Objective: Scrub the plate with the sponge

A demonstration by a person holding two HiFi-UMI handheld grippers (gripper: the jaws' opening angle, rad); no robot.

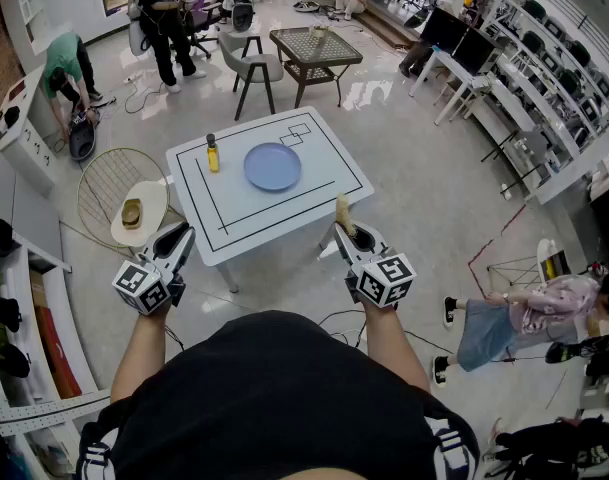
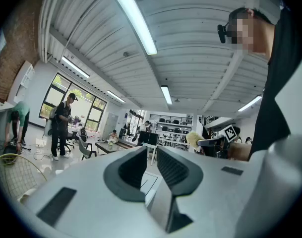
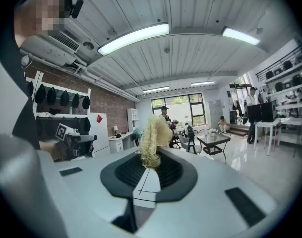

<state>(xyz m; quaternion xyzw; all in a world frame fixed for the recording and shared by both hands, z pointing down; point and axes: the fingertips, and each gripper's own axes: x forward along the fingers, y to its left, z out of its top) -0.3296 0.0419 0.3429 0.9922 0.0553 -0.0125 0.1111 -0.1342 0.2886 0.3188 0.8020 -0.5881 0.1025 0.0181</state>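
The right gripper (image 1: 346,232) is seen closed on the sponge (image 1: 344,213), and in the right gripper view the yellow, shaggy sponge (image 3: 151,141) is pinched between the two dark pads, with its upper part standing up above the right gripper (image 3: 151,165). The left gripper (image 1: 183,234) is carried with nothing in it; in the left gripper view its jaws are parted by only a narrow gap, and a strip of white table is glimpsed through the left gripper (image 2: 151,151). Both tools are held up in the air at the near side of the table (image 1: 324,204), left at the near-left corner, right at the near-right edge, neither touching the top. The blue plate (image 1: 273,166) is found lying flat around the middle of the table, inside the black marked lines, well apart from the sponge. A small yellow bottle (image 1: 212,154) is stood upright near the plate's left side, not touching it.
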